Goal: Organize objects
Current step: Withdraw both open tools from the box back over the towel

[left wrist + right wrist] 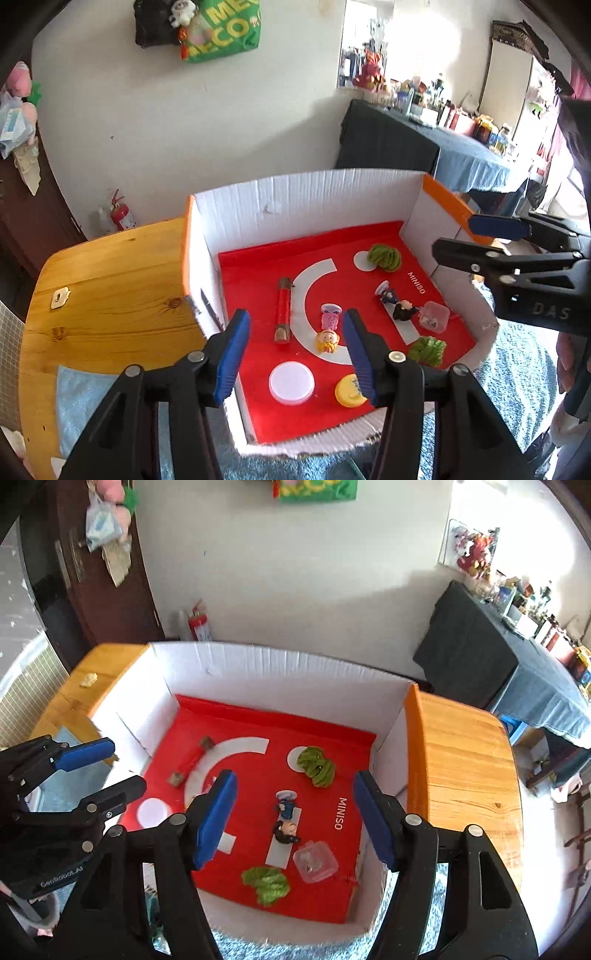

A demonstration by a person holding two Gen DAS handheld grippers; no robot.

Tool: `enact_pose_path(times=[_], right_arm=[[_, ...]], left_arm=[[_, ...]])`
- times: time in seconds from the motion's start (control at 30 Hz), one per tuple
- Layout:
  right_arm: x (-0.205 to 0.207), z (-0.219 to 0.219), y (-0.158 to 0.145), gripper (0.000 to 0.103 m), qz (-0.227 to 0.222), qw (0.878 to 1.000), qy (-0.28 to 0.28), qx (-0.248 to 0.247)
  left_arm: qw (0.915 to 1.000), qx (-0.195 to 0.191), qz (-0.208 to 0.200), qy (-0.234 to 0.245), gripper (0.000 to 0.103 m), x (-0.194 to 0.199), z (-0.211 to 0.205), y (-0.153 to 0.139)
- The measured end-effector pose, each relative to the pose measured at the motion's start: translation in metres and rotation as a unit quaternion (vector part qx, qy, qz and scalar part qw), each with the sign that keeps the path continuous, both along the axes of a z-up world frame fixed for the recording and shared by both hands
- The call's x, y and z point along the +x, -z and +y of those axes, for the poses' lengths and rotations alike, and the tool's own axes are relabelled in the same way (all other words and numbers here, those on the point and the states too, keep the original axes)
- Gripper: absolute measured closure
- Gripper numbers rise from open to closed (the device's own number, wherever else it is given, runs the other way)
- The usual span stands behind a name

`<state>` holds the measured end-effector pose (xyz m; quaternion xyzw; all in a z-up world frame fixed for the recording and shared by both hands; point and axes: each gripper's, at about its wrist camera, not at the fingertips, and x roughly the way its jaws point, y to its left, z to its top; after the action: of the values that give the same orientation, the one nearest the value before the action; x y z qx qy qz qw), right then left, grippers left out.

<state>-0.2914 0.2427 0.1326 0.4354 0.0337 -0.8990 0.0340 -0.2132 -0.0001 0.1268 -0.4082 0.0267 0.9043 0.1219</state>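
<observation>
Both jaws of the left gripper (293,354) stand apart in the left wrist view, with nothing pressed between them. Below them, in the white box (295,195) with the red floor, lies the blonde figurine (328,330), between the red tube (283,312) and the dark-haired figurine (397,304). Near the front edge are a white lid (291,383) and a yellow cap (349,390). I judge the figurines light and hard, rather slippery; the body is the best place to grip.

From the right wrist, the right gripper (295,819) is also parted and empty, over the dark-haired figurine (287,821). Beside it rests a small clear case (315,861), probably smooth, so better held across its flat sides. Two green yarn bundles (316,761) look soft and may be pinched anywhere.
</observation>
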Motion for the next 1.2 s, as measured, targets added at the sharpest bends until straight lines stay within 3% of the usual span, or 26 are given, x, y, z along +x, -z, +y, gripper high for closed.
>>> enact_pose_path(times=[0.27, 0.5, 0.63, 0.8, 1.2], right_arm=[[0.053, 0.002, -0.020, 0.031, 0.057, 0.998, 0.000, -0.001], [0.097, 0.000, -0.023, 0.031, 0.089, 0.996, -0.008, -0.017], [0.124, -0.003, -0.023, 0.025, 0.106, 0.994, -0.013, -0.027], [0.154, -0.006, -0.011, 0.023, 0.119, 0.992, -0.013, -0.038], [0.193, -0.008, 0.048, 0.016, 0.106, 0.993, 0.012, -0.049]], left_arm=[[0.9992, 0.022, 0.033, -0.009, 0.041, 0.038, -0.009, -0.013], [0.9974, 0.025, 0.067, -0.009, 0.028, 0.078, -0.010, -0.020], [0.9969, 0.031, 0.072, -0.007, 0.024, 0.099, -0.010, -0.016], [0.9958, 0.025, 0.086, -0.017, 0.017, 0.125, -0.009, -0.002], [0.9980, 0.041, 0.045, -0.020, 0.012, 0.153, -0.007, 0.053]])
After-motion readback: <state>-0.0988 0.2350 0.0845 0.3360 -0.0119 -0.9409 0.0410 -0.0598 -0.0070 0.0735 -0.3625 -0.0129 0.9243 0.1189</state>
